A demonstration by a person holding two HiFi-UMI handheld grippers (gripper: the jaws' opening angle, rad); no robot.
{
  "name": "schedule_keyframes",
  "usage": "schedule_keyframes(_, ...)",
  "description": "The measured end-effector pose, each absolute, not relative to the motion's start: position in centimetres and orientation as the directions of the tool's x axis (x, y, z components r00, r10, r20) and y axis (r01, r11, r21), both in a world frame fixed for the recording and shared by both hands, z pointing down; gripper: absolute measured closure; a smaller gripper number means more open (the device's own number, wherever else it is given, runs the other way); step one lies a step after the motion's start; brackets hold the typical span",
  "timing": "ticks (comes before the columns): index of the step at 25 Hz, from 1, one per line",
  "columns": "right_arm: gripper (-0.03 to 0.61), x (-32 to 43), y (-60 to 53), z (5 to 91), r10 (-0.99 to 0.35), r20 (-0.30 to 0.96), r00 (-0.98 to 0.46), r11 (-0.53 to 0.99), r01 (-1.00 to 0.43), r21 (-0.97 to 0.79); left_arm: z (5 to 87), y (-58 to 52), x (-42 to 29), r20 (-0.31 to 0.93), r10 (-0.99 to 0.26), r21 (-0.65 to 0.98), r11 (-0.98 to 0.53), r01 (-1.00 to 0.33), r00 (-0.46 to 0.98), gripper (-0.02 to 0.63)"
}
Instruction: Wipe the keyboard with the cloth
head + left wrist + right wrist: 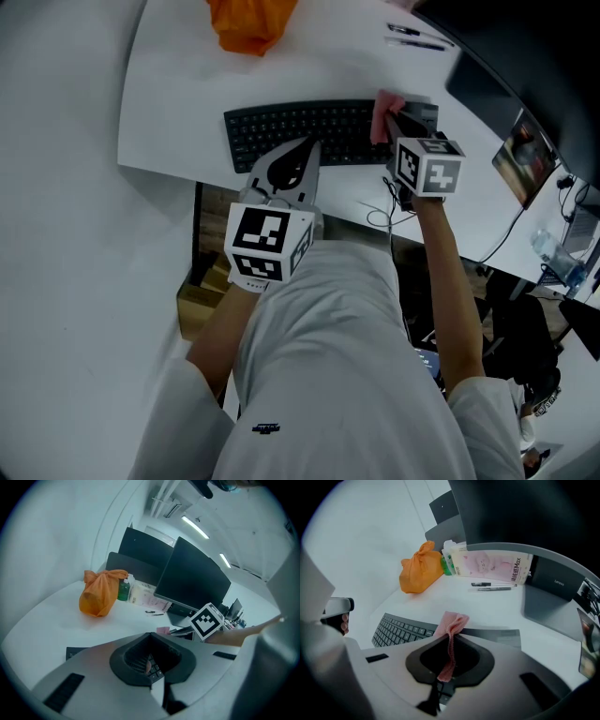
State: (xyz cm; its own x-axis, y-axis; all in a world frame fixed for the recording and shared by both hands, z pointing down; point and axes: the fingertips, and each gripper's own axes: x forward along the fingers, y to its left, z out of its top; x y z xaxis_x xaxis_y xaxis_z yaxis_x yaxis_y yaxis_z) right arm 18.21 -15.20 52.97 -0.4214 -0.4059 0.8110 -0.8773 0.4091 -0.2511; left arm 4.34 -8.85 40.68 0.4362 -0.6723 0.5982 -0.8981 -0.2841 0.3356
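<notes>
— What is the person wearing?
— A pale short-sleeved shirt [319,356] with a small dark logo [266,428] on the front.
— And the tools?
— The left gripper [307,145] and right gripper [387,120] have smooth grey shells and black-lined jaws. Each carries a white cube [267,242] printed with black square markers.

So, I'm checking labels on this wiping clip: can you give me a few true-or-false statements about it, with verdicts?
The right gripper holds the pink cloth. True.
The cloth is at the left end of the keyboard. False: it is at the person's right end.
The orange bag sits on the keyboard. False: it lies apart from it, farther back on the desk.
The left gripper has its jaws together, holding nothing. True.
</notes>
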Motion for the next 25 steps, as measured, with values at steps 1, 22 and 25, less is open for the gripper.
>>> schedule_keyframes(1,0.552,18.7,-15.2,53.0,-0.407,0.813,-0.417,0.409,-0.879,-0.245,40.7,-8.9,4.5,0.599,-0.67,0.335,-0.287,-0.898,0.438,0.595)
schedule_keyframes(22,0.552,26.7,-17.0,52.9,-0.453,0.838,-0.303,0.388,-0.914,-0.12,40.9,-10.1,7.5,0.61,-0.638,0.329,-0.337,-0.882,0.47,0.595)
schedule_keyframes(25,0.552,27.9,-17.1,52.7,-0.457,0.845,-0.278,0.393,-0.915,-0.089,40.8,-10.1,7.6,0.608,-0.637,0.328,-0.342,-0.881,0.474,0.595)
